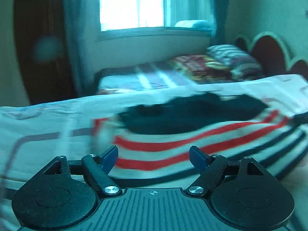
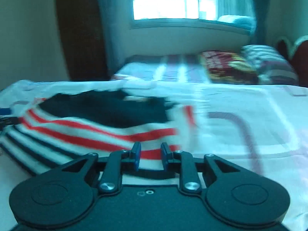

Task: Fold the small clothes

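Observation:
A small striped garment [image 1: 192,134] lies spread on the white bed sheet [image 1: 48,119], blurred by motion. It is white with red and navy stripes, and its far part is dark navy [image 1: 192,113]. My left gripper [image 1: 153,151] hovers over its near left edge, open wide, with nothing between the blue pads. In the right wrist view the same garment [image 2: 86,129] lies to the left and ahead. My right gripper [image 2: 150,147] is over its near right edge. Its pads stand a narrow gap apart and pinch no cloth; the stripes show through the gap.
The sheet [image 2: 240,104] runs on bare to the right of the garment. Behind it stands a second bed with a patterned blanket [image 1: 200,67], a striped pillow [image 1: 233,57] and a red headboard [image 1: 269,52]. A bright window [image 1: 130,3] and a dark wooden door [image 1: 42,38] are at the back.

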`<state>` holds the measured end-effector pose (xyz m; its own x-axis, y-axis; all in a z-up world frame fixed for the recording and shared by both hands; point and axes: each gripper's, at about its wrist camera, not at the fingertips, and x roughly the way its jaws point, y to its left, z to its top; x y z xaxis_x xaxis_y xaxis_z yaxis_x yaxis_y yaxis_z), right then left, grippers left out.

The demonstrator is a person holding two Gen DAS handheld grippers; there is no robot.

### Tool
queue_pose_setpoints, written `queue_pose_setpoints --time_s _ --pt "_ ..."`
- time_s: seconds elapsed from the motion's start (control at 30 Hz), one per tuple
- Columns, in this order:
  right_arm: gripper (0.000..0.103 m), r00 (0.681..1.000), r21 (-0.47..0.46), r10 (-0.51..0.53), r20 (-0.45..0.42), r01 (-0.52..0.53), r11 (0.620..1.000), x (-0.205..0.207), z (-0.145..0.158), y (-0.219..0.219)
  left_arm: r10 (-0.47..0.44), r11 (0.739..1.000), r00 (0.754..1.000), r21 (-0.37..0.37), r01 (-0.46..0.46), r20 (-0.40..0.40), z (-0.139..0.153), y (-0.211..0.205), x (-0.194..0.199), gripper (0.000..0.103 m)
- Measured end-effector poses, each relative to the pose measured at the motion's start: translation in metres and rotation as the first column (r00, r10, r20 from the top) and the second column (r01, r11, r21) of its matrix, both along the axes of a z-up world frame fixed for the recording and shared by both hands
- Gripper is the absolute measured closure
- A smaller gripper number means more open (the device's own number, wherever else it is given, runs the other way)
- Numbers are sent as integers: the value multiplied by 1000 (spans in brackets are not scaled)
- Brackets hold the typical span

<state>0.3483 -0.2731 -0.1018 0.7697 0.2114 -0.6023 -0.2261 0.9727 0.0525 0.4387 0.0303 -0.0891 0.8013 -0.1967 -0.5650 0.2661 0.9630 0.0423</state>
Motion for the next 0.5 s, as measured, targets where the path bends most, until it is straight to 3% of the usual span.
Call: queue_pose_setpoints --time_s 0.07,0.13,0.27,0.4,0.5 --pt "82 998 -15 59 -3 -59 998 -3 -12 37 -57 998 998 11 57 17 -5 -37 -7 22" --pt "83 997 -35 81 7 -81 996 -6 -23 69 -86 996 996 -30 85 -9 -14 -62 -11 22" --pt "83 994 -146 111 19 -107 984 -17 -41 98 -83 996 995 16 84 -55 -37 -80 -21 22" --pt "84 996 -158 87 -16 -89 984 -29 -40 64 -81 990 997 111 83 -20 -40 -59 -47 22" --pt "84 999 -181 -26 -25 21 983 -47 -38 20 -7 995 999 99 11 -39 -40 -20 -54 22"
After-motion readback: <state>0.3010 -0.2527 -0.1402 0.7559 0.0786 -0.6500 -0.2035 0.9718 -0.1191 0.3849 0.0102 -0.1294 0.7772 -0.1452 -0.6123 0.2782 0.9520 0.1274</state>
